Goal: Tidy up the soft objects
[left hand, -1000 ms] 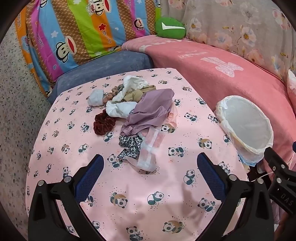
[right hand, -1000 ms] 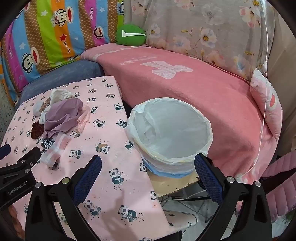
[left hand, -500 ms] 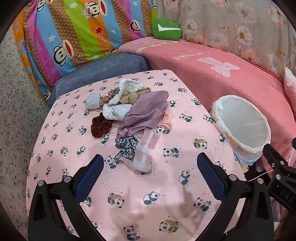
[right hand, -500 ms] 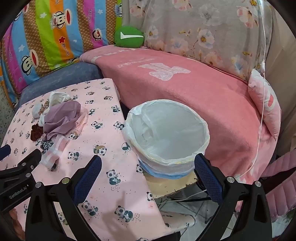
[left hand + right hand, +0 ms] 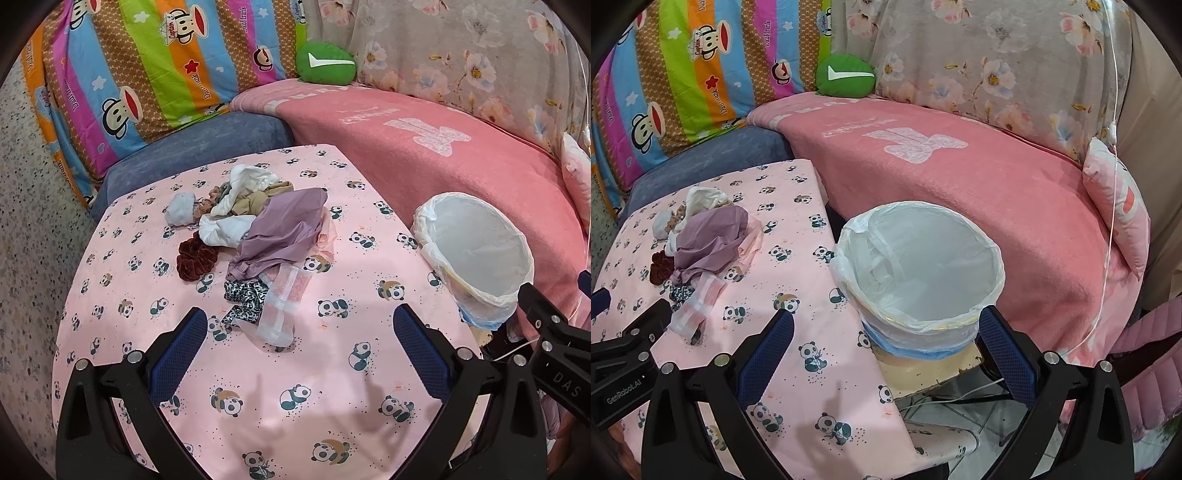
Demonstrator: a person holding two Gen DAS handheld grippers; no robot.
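Note:
A heap of soft items lies mid-table on the panda-print cloth [image 5: 258, 387]: a mauve garment [image 5: 284, 229], white cloths [image 5: 229, 229], a dark red scrunchie [image 5: 195, 256], a leopard-print piece [image 5: 245, 295], a pink mesh pouch [image 5: 282, 306] and a small grey-white roll [image 5: 181, 210]. The same pile [image 5: 705, 243] appears at the left of the right wrist view. My left gripper [image 5: 299, 354] hovers open in front of the pile, holding nothing. My right gripper [image 5: 886, 350] is open and empty, just before a white-lined bin [image 5: 919, 266].
The bin [image 5: 476, 251] stands on a low stand off the table's right edge, against a pink-blanketed sofa [image 5: 960, 166]. A green cushion [image 5: 325, 62] and a striped monkey-print blanket [image 5: 147, 74] sit behind. A pink pillow [image 5: 1119, 199] and white cord [image 5: 1108, 221] lie at right.
Both grippers have pulled back and risen a little, so the pile and the bin look smaller and farther off. Both stay open and empty; nothing on the table has moved.

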